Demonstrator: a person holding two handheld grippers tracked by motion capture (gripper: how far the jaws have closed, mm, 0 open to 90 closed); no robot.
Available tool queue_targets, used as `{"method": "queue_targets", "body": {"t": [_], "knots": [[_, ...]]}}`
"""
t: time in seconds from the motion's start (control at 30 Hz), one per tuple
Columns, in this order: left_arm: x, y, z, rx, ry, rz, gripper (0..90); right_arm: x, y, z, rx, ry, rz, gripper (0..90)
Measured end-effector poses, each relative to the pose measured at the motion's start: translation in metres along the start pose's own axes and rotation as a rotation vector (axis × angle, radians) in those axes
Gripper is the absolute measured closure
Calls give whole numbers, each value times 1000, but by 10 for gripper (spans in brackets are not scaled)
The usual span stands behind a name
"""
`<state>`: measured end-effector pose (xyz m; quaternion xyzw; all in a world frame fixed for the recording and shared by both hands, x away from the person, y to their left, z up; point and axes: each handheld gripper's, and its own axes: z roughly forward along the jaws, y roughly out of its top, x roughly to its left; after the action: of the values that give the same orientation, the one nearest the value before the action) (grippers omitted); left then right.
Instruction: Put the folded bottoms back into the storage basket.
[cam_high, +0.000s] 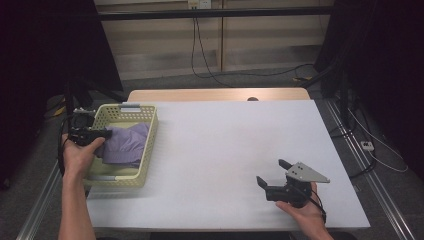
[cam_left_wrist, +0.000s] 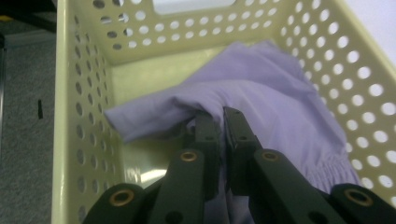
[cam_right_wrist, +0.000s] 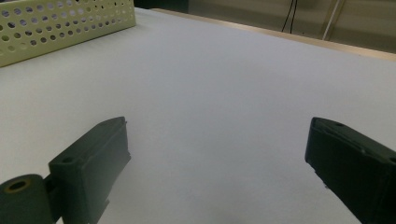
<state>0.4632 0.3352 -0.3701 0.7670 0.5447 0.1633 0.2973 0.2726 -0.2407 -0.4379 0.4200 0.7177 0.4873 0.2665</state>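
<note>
1. The left gripper (cam_left_wrist: 218, 122) pinches a fold of the crumpled lilac cloth (cam_left_wrist: 261, 98) inside the pale yellow perforated plastic basket (cam_high: 150, 131) at nine o'clock, probably to lift it.
2. The right gripper (cam_high: 274, 172) waits at five o'clock, jaws wide and empty, over the white table (cam_high: 220, 145).

The counter (cam_high: 220, 150) has a white top with a wooden strip along its far edge. A pale yellow perforated basket (cam_high: 148, 145) stands directly on its left side, near the left edge.

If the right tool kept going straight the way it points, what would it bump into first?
Probably the basket. The right tool is open over bare table, and the basket's corner sits far ahead, to one side, so it might slip past.
</note>
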Motion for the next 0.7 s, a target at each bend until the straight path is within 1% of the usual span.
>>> {"method": "queue_targets", "body": {"t": [0.03, 0.13, 0.17, 0.2, 0.27, 0.37, 0.47, 0.57, 0.6, 0.63, 0.67, 0.7], "knots": [[0, -1, 1, -1, 11, 0, 861, 0, 0, 0, -1, -1, 0, 58], [2, -2, 4, 24, 22, -10, 861, 0, 0, 0, -2, -2, 0, 58], [2, -2, 5, 25, 25, -16, 861, 0, 0, 0, -2, -2, 1, 58], [3, -3, 7, 28, 33, -8, 861, 0, 0, 0, -2, -2, 1, 58], [4, -4, 8, 45, 29, -9, 861, 0, 0, -1, -2, -1, 1, 58], [5, -5, 11, 46, 35, -21, 861, 0, 0, 0, -4, -2, 2, 58], [5, -6, 14, 56, 35, -24, 861, 0, 0, 0, -2, -4, 3, 58], [6, -7, 16, 66, 38, -43, 859, 0, 0, 0, -2, -2, 2, 58], [7, -7, 17, 81, 33, -31, 858, 0, 0, 0, -1, -1, 2, 58], [7, -7, 18, 83, 29, -42, 851, 0, 0, 0, -1, -1, 2, 58], [7, -8, 19, 82, 33, -58, 843, 0, 0, 0, -2, -1, 1, 58], [8, -8, 19, 87, 38, -64, 839, 0, 0, 0, -3, 0, 1, 58]]}}
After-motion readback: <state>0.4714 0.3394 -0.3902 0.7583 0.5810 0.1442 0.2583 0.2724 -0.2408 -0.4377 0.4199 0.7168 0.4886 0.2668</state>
